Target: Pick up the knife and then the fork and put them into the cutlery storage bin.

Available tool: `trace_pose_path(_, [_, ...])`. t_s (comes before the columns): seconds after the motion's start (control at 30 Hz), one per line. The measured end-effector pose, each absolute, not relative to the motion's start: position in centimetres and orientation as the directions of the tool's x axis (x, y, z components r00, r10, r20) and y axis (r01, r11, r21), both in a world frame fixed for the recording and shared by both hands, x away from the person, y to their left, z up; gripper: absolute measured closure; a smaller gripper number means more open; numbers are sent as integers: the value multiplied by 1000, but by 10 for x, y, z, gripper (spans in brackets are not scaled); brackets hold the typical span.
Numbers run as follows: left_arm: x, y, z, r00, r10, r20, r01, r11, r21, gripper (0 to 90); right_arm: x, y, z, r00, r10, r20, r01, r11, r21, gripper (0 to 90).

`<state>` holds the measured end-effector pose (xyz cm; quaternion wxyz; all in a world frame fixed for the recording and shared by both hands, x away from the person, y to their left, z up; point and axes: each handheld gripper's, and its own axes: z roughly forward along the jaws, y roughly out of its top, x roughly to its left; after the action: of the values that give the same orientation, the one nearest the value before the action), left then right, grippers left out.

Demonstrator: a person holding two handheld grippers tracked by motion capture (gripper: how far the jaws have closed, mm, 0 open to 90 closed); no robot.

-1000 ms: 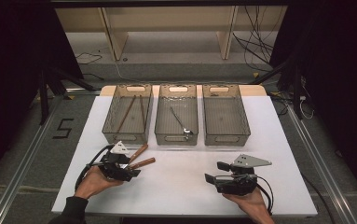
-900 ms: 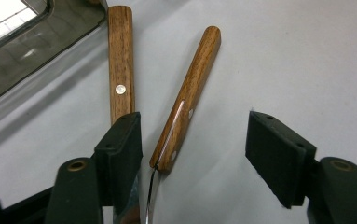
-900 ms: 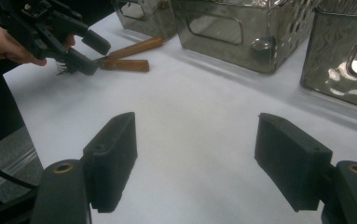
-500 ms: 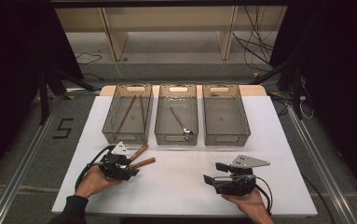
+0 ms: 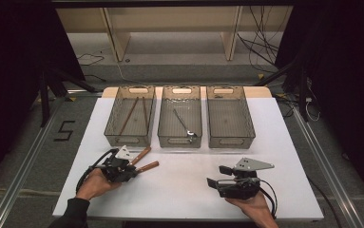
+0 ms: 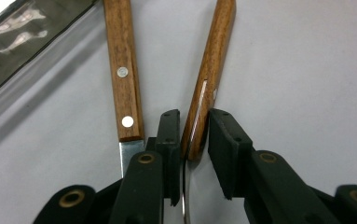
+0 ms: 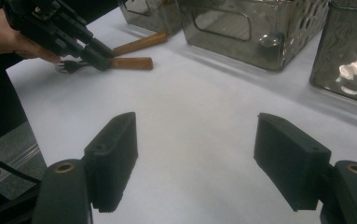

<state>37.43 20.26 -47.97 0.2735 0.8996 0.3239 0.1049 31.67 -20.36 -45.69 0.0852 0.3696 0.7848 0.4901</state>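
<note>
High view, left gripper (image 5: pixel 131 169): you hold it low on the white table (image 5: pixel 184 190), near the front left, at the butt ends of two wooden-handled utensils. Against the frames from a second ago, your hand sits in the same spot; the jaws have just been closing.
High view, bins: three smoked-plastic bins stand in a row behind; the left bin (image 5: pixel 115 130) holds two brown sticks, the middle bin (image 5: pixel 166 135) a metal utensil, the right bin (image 5: pixel 246 135) looks bare.
High view, right gripper (image 5: pixel 216 175): resting near the front right, well apart from everything.
Left gripper view, grip: the jaws now flank the right wooden handle (image 6: pixel 211 77) at its blade end, the left pad touching, the right pad just shy of it or barely on it. The riveted handle (image 6: pixel 122 70) lies just outside the left jaw.
Left gripper view, meaning: you are at the grasp; one handle is singled out, so a lift looks close once the squeeze finishes.
Right gripper view, state: jaws spread wide over bare table, holding nothing.
</note>
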Motion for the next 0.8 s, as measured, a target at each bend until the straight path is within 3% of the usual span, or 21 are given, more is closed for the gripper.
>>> trace_pose_path(0.3, [371,201,-476,810,587,0,477,-659,582,802,317,-203,-457,-711,665,228,499,249,830,310])
trace_pose_path(0.8, [369,196,-468,814,577,-65,490,-622,611,805,315,-200,-454,-720,659,218,481,246,842,311])
